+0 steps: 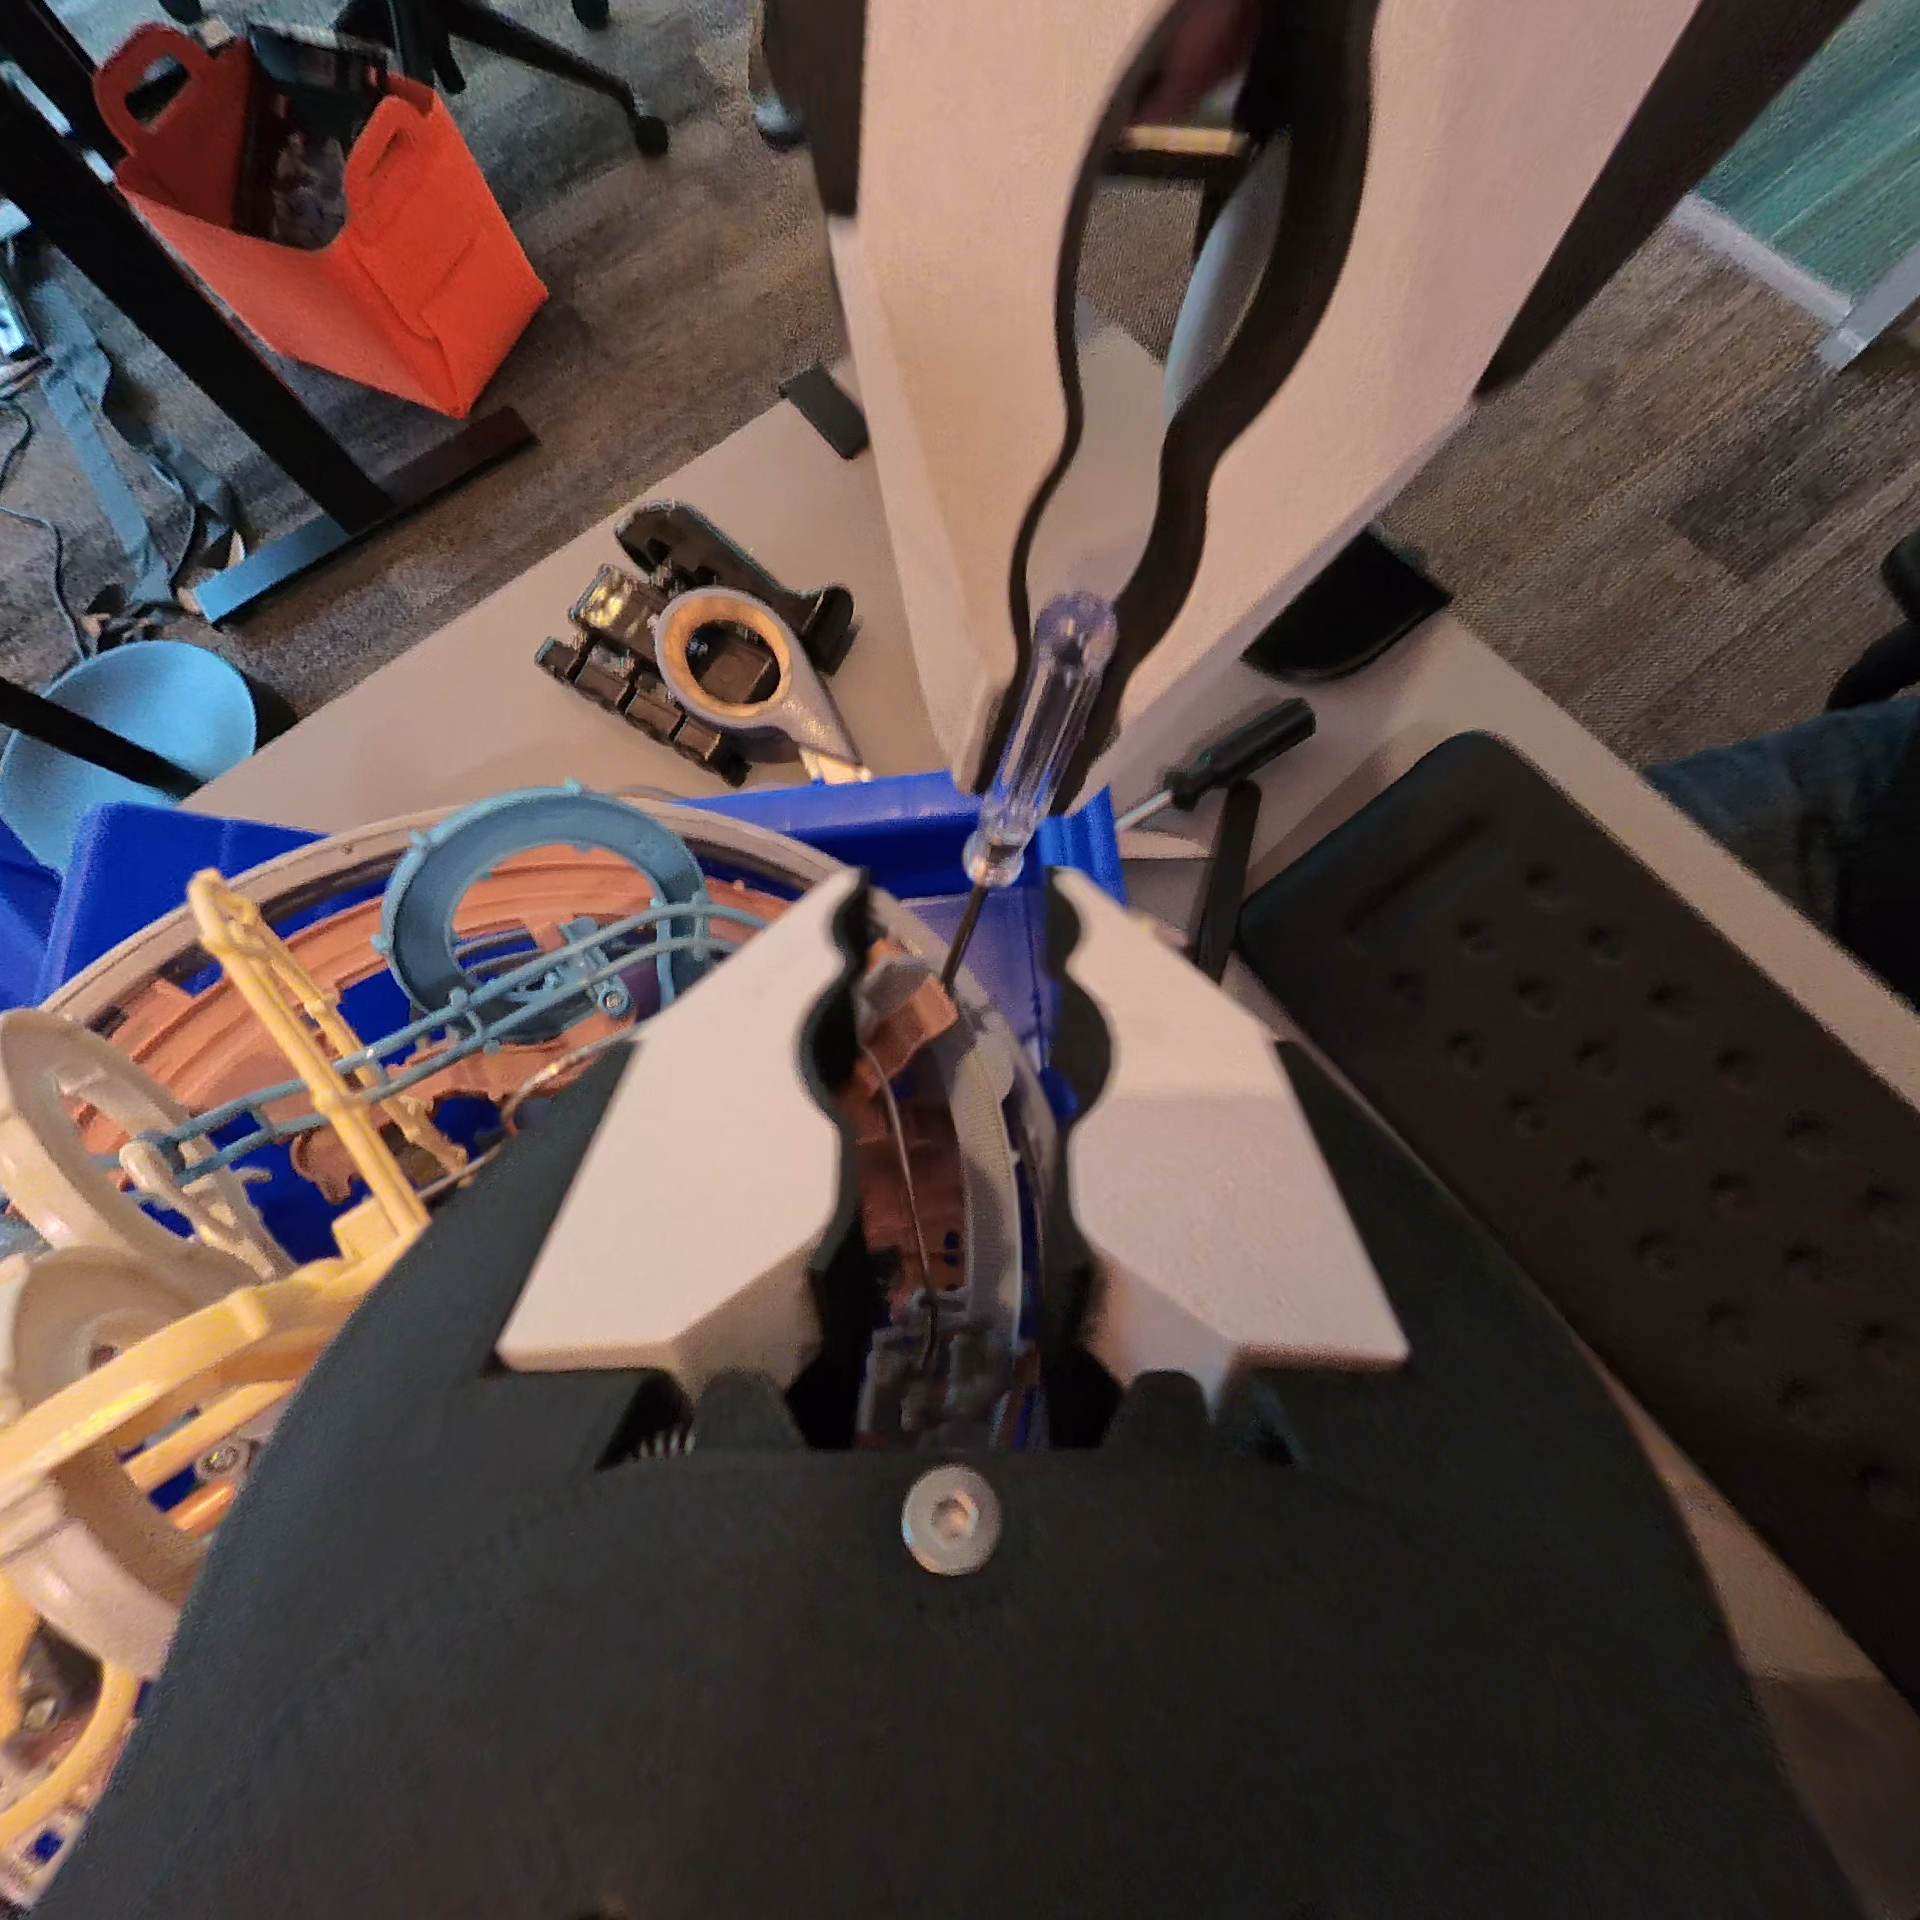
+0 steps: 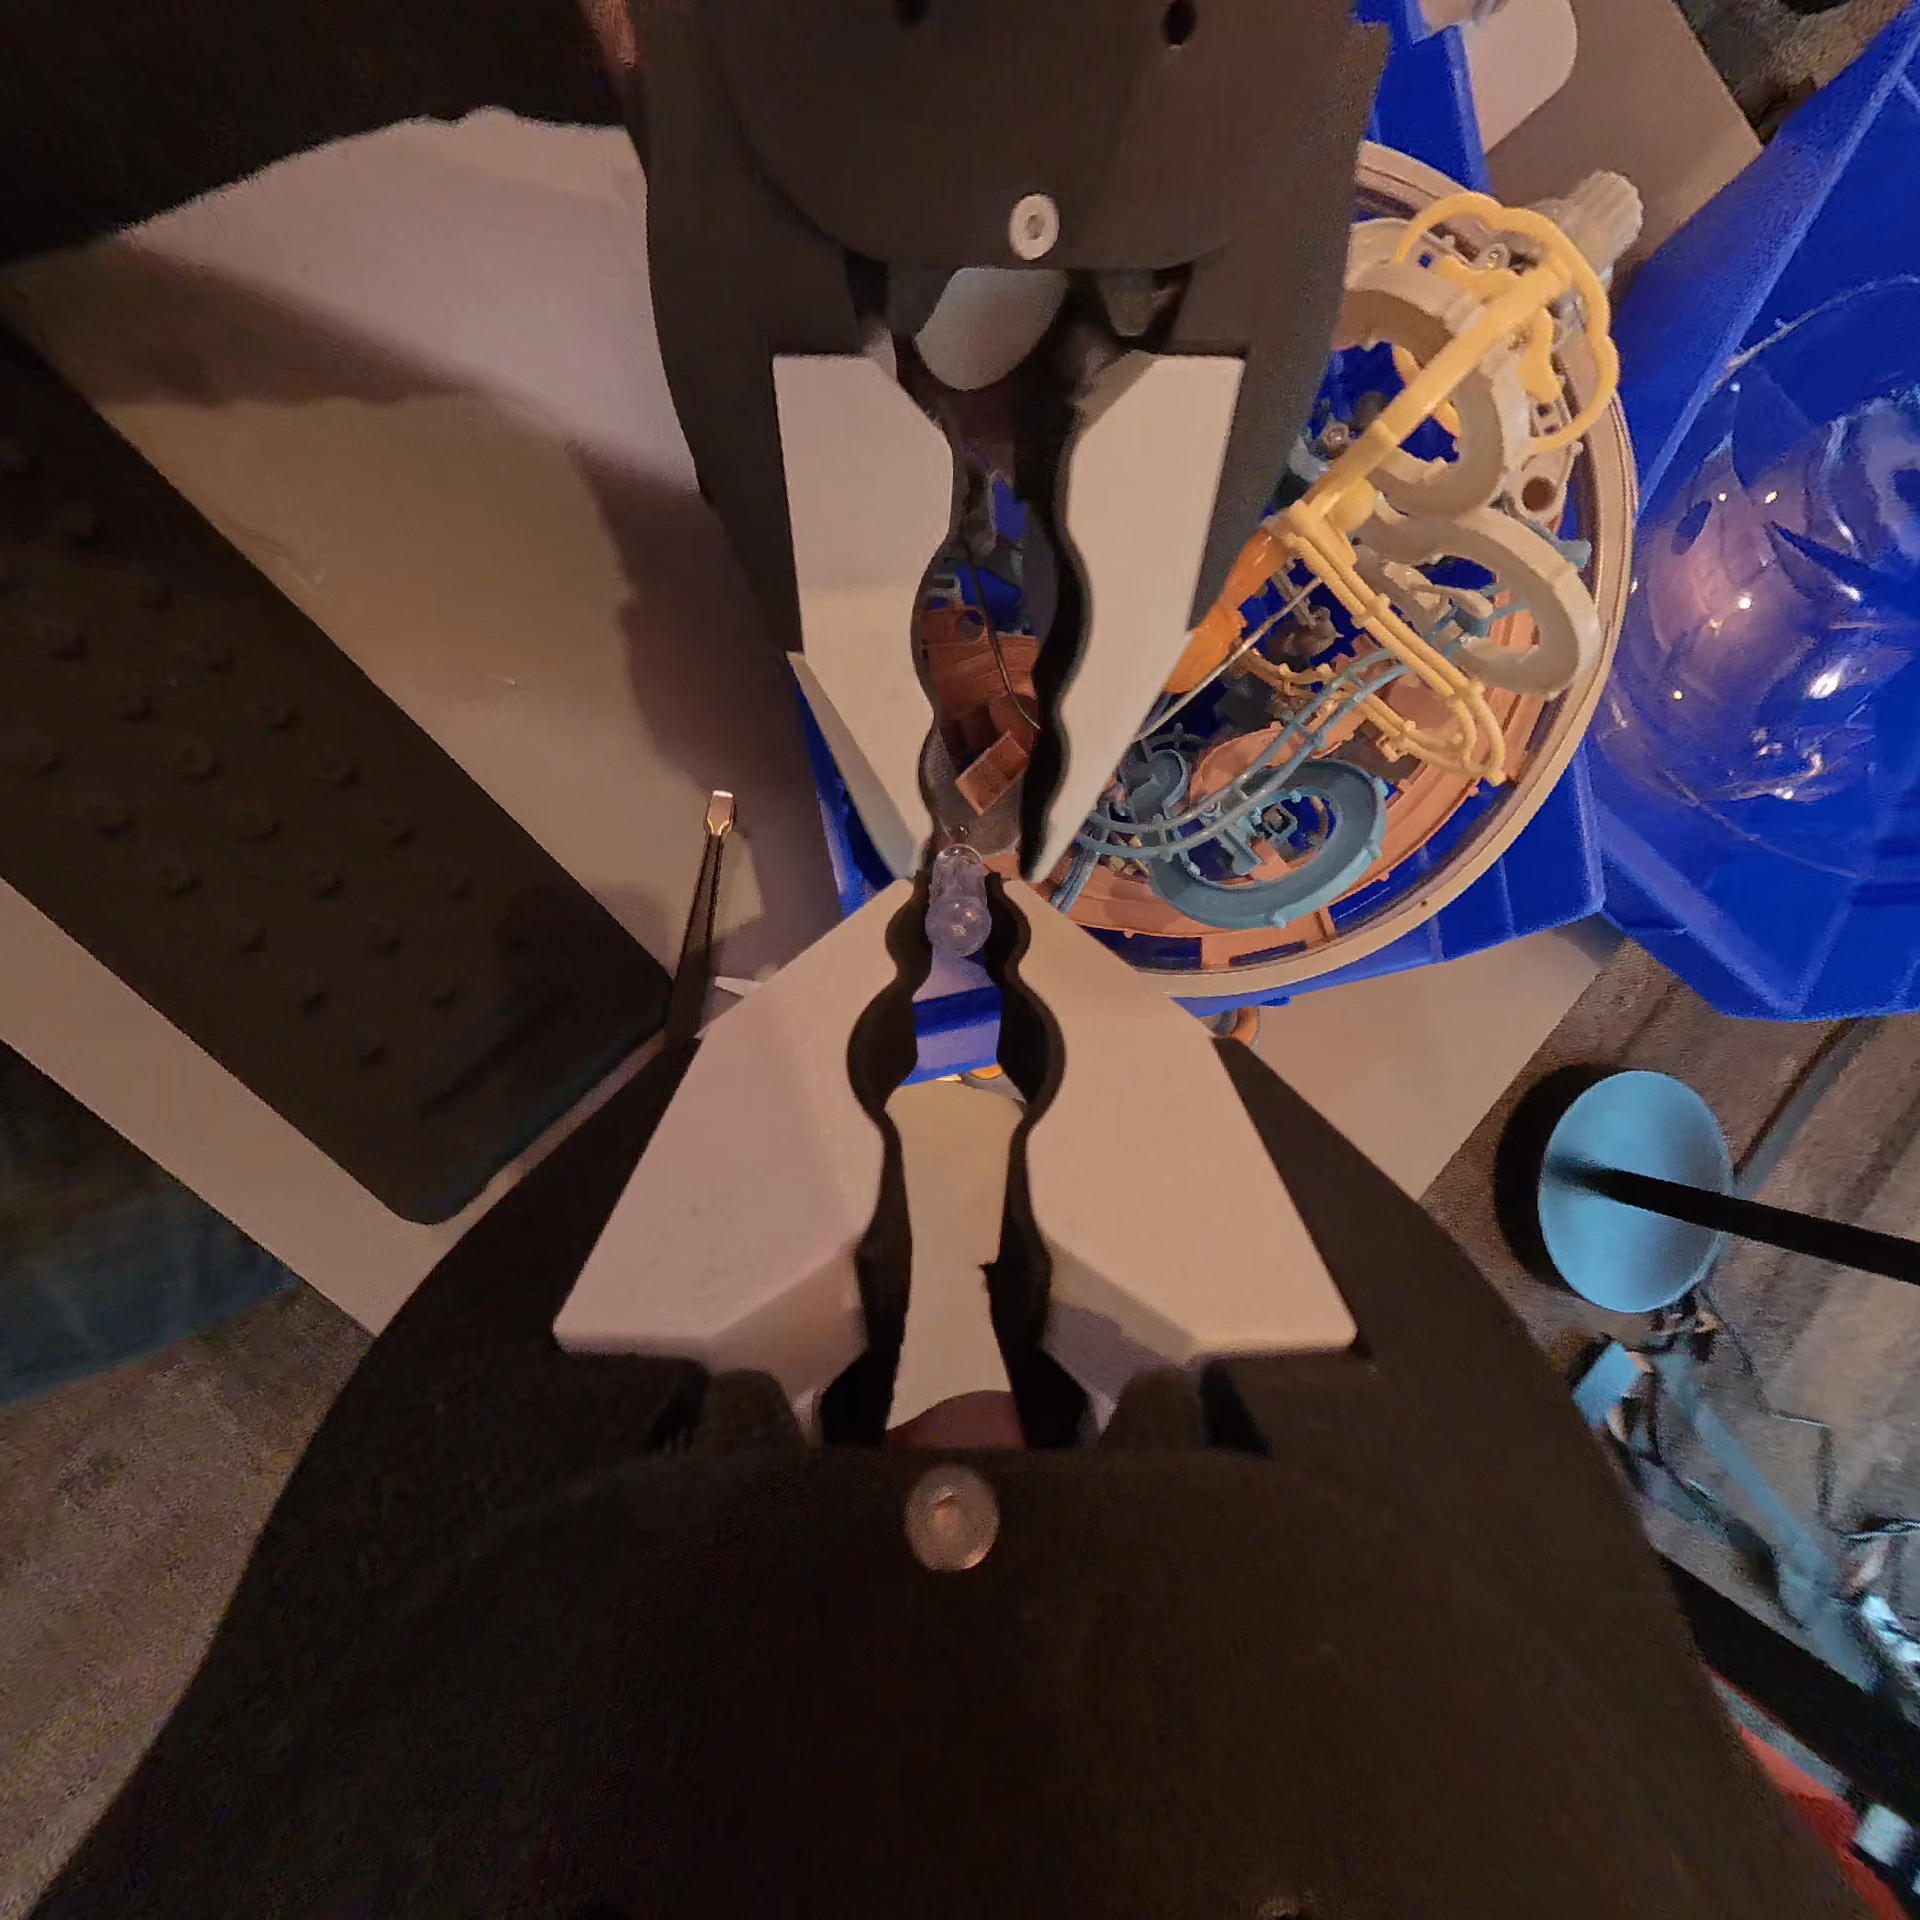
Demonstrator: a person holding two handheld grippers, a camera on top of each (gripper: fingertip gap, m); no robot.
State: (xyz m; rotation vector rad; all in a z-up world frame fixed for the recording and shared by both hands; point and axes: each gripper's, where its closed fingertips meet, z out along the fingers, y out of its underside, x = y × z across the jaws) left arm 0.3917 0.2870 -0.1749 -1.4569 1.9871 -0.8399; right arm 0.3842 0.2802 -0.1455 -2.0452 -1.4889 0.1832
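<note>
A marble-maze ball half (image 1: 540,935) with brown, blue-grey and yellow tracks sits in a blue bin (image 1: 883,810). My left gripper (image 1: 958,883) is shut on the maze's grey rim (image 1: 982,1091), next to a brown track piece (image 1: 914,1013). My right gripper (image 1: 1039,727) comes in from above, shut on a clear-handled screwdriver (image 1: 1039,717) whose thin tip touches that brown piece. In the right wrist view my right gripper (image 2: 958,888) pinches the clear handle (image 2: 956,914), the left gripper (image 2: 977,852) faces it, and the maze (image 2: 1351,727) lies to the right.
A black-handled screwdriver (image 1: 1236,738) and a black perforated mat (image 1: 1610,1039) lie on the white table (image 1: 468,707) to the right. Black parts with a grey ring (image 1: 717,655) lie behind the bin. A clear dome (image 2: 1818,623) sits in another blue bin. An orange bag (image 1: 343,239) stands on the floor.
</note>
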